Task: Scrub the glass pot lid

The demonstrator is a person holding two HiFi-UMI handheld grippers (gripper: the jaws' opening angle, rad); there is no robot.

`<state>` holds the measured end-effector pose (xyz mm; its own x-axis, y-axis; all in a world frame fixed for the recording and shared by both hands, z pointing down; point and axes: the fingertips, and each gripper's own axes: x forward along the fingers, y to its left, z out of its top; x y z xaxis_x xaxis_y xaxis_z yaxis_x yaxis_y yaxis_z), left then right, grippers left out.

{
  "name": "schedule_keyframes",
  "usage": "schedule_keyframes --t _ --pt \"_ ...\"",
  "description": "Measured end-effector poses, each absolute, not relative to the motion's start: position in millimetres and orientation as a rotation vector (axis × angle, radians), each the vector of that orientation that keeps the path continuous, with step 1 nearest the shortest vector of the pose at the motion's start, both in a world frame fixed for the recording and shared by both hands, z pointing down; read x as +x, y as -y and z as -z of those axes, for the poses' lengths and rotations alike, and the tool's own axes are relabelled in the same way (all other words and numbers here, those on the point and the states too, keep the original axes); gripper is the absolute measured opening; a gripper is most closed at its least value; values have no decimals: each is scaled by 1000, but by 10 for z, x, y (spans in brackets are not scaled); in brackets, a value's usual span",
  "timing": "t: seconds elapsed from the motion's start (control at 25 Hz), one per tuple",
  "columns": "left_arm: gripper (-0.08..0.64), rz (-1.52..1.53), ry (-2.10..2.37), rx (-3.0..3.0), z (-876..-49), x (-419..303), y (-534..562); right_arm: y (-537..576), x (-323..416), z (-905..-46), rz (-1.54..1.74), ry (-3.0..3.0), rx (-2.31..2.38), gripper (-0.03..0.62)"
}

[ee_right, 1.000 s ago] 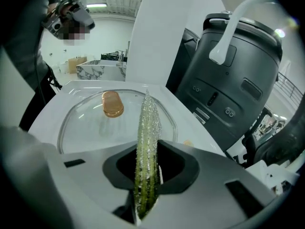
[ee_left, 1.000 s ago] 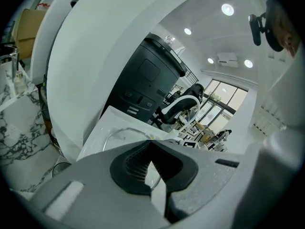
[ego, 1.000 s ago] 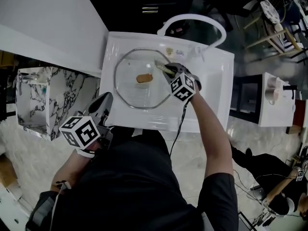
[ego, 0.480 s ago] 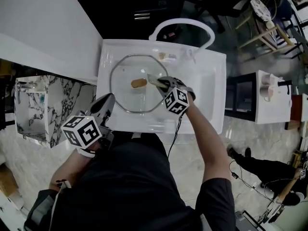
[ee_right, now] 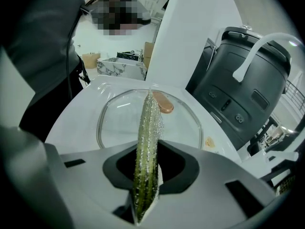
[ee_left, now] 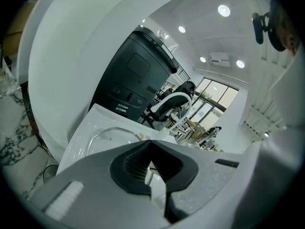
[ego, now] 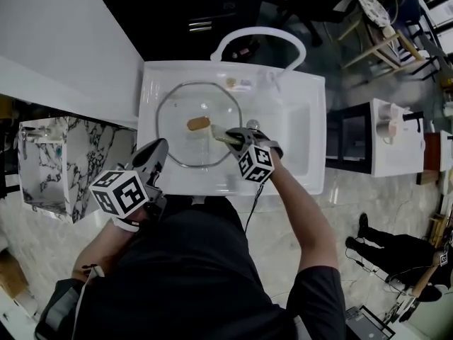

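The glass pot lid (ego: 198,124) lies flat in the white sink (ego: 297,154), its tan knob (ego: 197,123) at the centre; it also shows in the right gripper view, lid (ee_right: 119,120) and knob (ee_right: 164,104). My right gripper (ego: 228,137) is shut on a soapy green-yellow sponge (ee_right: 147,147), whose tip (ego: 221,134) hangs over the lid's right part near the knob. My left gripper (ego: 157,153) hovers at the sink's near left rim, off the lid, jaws shut with nothing between them; from there the lid (ee_left: 112,136) appears beyond them.
A white curved faucet (ego: 258,35) arches over the sink's far edge. A white counter (ego: 56,48) lies to the left, a marble-patterned box (ego: 64,161) below it. A small tan item (ego: 231,82) rests on the sink's far ledge.
My right gripper has drawn the sponge from the lid's far right rim back toward me, to just right of the knob. The left gripper has stayed put.
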<state>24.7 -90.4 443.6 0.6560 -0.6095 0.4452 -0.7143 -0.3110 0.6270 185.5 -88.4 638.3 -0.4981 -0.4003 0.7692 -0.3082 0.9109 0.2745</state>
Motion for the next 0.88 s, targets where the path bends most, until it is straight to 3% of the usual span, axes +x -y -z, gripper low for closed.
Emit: schedule_keyframes --t 0.88 --pt "0 -151 1003 2017 -4414 271 735 -159 1583 -6555 243 2083 151 66"
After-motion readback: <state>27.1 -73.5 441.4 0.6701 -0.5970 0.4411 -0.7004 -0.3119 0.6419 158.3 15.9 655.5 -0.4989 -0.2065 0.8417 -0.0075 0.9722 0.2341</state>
